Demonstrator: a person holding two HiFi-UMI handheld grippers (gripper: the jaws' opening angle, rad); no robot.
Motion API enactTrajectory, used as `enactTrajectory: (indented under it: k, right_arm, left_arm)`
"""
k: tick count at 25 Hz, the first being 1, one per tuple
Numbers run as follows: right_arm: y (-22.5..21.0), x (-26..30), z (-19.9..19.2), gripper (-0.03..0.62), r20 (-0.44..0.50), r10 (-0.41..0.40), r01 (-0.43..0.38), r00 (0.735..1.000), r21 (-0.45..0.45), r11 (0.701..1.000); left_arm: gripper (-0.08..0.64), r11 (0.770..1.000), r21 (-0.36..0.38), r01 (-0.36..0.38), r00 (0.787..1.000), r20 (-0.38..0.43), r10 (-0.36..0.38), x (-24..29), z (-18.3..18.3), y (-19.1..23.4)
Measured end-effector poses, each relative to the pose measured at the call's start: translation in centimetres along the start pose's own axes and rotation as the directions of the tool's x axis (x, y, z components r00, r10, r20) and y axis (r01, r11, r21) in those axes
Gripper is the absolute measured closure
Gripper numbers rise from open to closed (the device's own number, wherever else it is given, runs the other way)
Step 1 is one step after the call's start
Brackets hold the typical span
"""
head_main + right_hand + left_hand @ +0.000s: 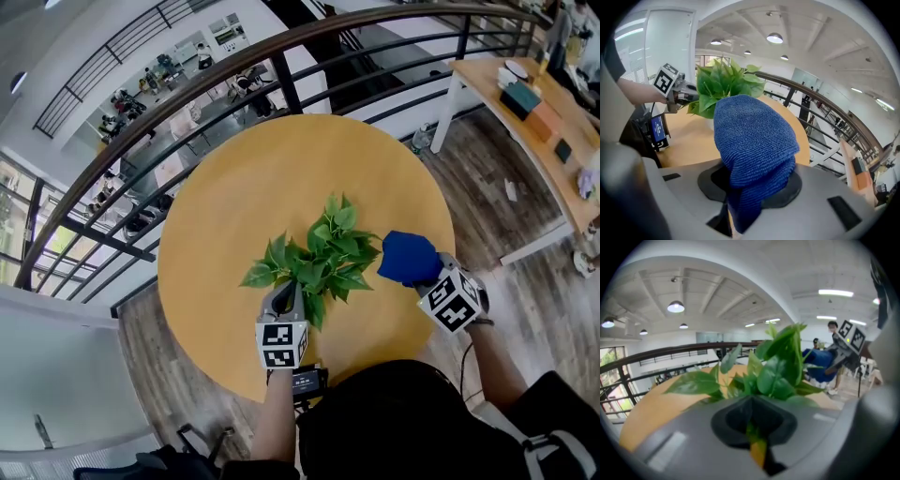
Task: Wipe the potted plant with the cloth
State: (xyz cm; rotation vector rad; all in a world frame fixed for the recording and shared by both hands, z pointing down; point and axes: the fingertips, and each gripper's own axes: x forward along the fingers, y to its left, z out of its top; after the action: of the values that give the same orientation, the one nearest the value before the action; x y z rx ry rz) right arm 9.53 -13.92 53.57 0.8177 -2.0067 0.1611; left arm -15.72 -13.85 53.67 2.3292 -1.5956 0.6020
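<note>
A leafy green potted plant [323, 253] stands near the front of the round wooden table [253, 178]; its pot is hidden under the leaves. My left gripper [286, 300] reaches into the plant's near side and is shut on a leaf [754, 444], which shows green and yellow between the jaws. My right gripper [427, 278] hangs just right of the plant, shut on a bunched blue cloth [408, 256] that stands up from its jaws [752, 136]. The cloth is close beside the right-hand leaves [722, 86]; whether it touches them I cannot tell.
A small device with a lit screen [307, 380] sits at the table's near edge below the left gripper. A dark curved railing [281, 56] runs behind the table. A long wooden desk [544, 122] with boxes stands at the far right.
</note>
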Motion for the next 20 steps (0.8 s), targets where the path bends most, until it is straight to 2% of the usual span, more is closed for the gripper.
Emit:
enactTrajectory:
  k: [4, 7, 9, 11, 15, 17, 20]
  right_arm:
    - [-1.6, -2.9, 2.7, 0.457, 0.111, -0.06, 0.058, 0.992, 0.016, 0.998]
    - [-0.2, -5.0, 5.6, 0.457, 0.213, -0.025, 0.031, 0.977, -0.026, 0.999]
    - [1.7, -5.3, 6.9, 0.457, 0.235, 0.027, -0.008, 0.972, -0.084, 0.996]
    - [4.1, -4.2, 7.0, 0.457, 0.201, 0.084, -0.054, 0.976, -0.15, 0.987]
    - [8.2, -0.8, 4.0, 0.457, 0.037, 0.168, -0.154, 0.985, -0.246, 0.957]
    - [8.9, 0.3, 2.0, 0.457, -0.028, 0.166, -0.167, 0.986, -0.272, 0.948]
    - [8.0, 0.9, -1.0, 0.457, -0.093, 0.12, -0.141, 0.988, -0.27, 0.953]
  left_arm:
    - [0.558, 1.0, -0.004, 0.004, 1.0, 0.013, -0.003, -0.6, 0.4, -0.1]
    - [0.558, 1.0, -0.01, 0.006, 0.999, 0.044, -0.005, -1.7, 1.3, -0.1]
    - [0.558, 1.0, 0.0, 0.017, 0.998, 0.068, -0.017, -2.2, 1.9, -0.4]
    - [0.558, 0.999, 0.019, 0.036, 0.997, 0.071, -0.037, -2.1, 2.0, -0.8]
    - [0.558, 0.997, 0.04, 0.064, 0.998, 0.017, -0.065, -0.8, 0.5, -1.4]
    - [0.558, 0.997, 0.033, 0.065, 0.998, 0.01, -0.066, -0.6, 0.2, -1.4]
    - [0.558, 0.998, 0.022, 0.065, 0.998, 0.004, -0.065, -0.5, -0.2, -1.4]
